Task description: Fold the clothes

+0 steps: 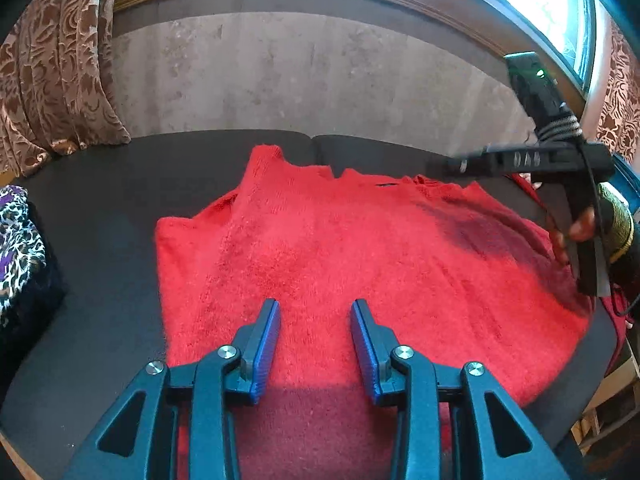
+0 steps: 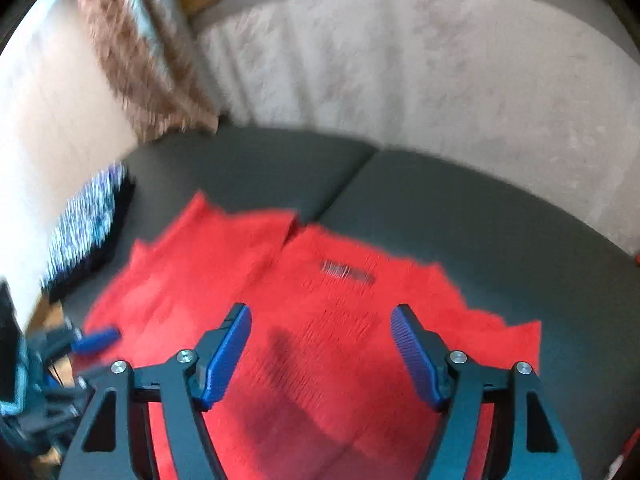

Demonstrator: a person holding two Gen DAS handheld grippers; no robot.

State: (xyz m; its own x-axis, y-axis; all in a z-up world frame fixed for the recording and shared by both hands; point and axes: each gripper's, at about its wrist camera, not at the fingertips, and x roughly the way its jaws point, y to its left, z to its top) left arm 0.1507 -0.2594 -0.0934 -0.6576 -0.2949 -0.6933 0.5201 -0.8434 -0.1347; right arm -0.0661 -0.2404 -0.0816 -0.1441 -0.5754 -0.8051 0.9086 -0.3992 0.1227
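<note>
A red sweater lies spread on a dark bench, with its neck end toward the far wall and its hem toward the person. It looks partly folded: on the left a side part seems to be turned in over the body, which gives a straight edge there, and a small label shows near the neck. The right side is less tidy and its edge reaches the rim of the bench.

The left gripper hangs over the near part of the sweater and points down at it. Its jaws stand half open, with nothing between them; the pads do not press the cloth. I think it waits there so that it can pinch the hem or hold the cloth flat when needed.

The right gripper is above the middle of the sweater, and its jaws are wide apart and empty. In the left view a hand holds this tool over the right edge, clear of the cloth. The right view is blurred, so fine detail there is not sure.

At the left end of the bench sits a patterned cloth, apart from the sweater, maybe another piece to fold. The next fold is probably the right side, and the loose knit may slip if it is gripped too thin.
</note>
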